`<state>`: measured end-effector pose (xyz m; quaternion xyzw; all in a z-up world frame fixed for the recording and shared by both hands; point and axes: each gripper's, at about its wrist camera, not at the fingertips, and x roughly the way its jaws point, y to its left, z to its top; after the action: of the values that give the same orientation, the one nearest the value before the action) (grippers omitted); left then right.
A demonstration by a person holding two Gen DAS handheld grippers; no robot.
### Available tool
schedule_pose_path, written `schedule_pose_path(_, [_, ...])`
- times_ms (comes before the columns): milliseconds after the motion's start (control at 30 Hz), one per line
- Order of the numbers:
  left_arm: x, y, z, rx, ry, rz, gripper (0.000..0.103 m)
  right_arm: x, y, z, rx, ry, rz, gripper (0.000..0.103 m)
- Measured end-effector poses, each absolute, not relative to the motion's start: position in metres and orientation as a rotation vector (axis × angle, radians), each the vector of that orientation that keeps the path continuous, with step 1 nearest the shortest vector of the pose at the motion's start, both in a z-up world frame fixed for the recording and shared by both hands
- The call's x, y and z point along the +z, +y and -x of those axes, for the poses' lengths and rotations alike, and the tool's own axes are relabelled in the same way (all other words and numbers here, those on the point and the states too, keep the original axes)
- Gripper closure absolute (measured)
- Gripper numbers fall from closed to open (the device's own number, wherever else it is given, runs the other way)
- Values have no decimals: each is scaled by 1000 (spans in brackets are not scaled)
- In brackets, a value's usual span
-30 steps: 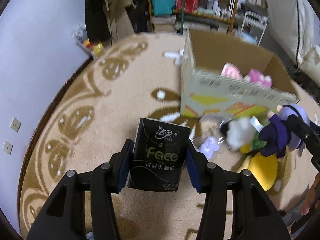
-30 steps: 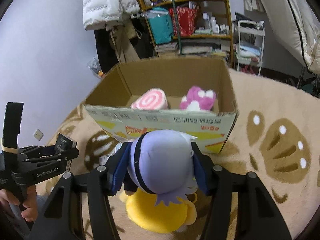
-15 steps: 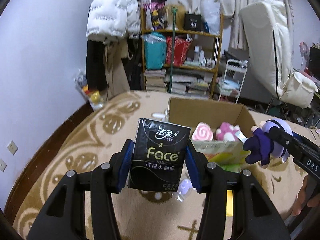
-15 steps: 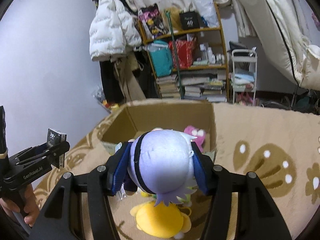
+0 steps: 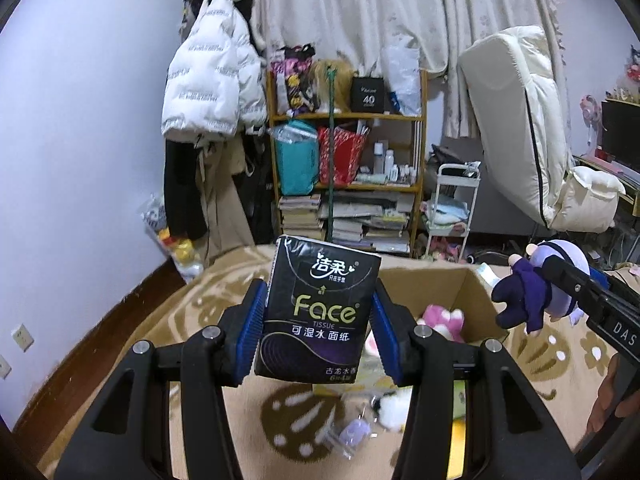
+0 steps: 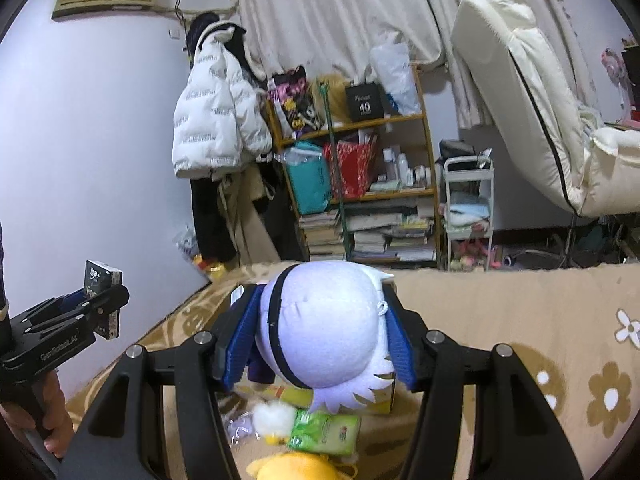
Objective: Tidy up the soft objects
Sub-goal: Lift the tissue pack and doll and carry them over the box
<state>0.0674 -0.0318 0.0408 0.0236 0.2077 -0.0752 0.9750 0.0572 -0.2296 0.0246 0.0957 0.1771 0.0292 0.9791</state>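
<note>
The left gripper (image 5: 318, 326) clenched a black tissue pack (image 5: 320, 312); the right gripper (image 6: 320, 334) clenched a purple-haired plush doll (image 6: 326, 324), both aloft near the cardboard box (image 5: 472, 300) on the rug. Risk: the soft doll's rounded head could squeeze free, falling outside the box's near edge.

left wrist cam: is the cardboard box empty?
No, a pink plush toy lies inside the open cardboard box behind the tissue pack.

White puffer jacket (image 5: 212, 84) hanging by wall, cluttered wooden shelf (image 5: 348, 184), cream curtains (image 5: 360, 8), patterned rug (image 6: 520, 320)
</note>
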Motion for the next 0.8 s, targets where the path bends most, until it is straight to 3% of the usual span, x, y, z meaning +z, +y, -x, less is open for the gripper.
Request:
schedule_pose_path(400, [68,-52,-94,-202,331,-58,54,51,-231,-80,39,292,-129,41])
schedule_pose_path(800, [36,-58,-119,-201,378,-47,54,32,-238,-108,29,329,-138,41])
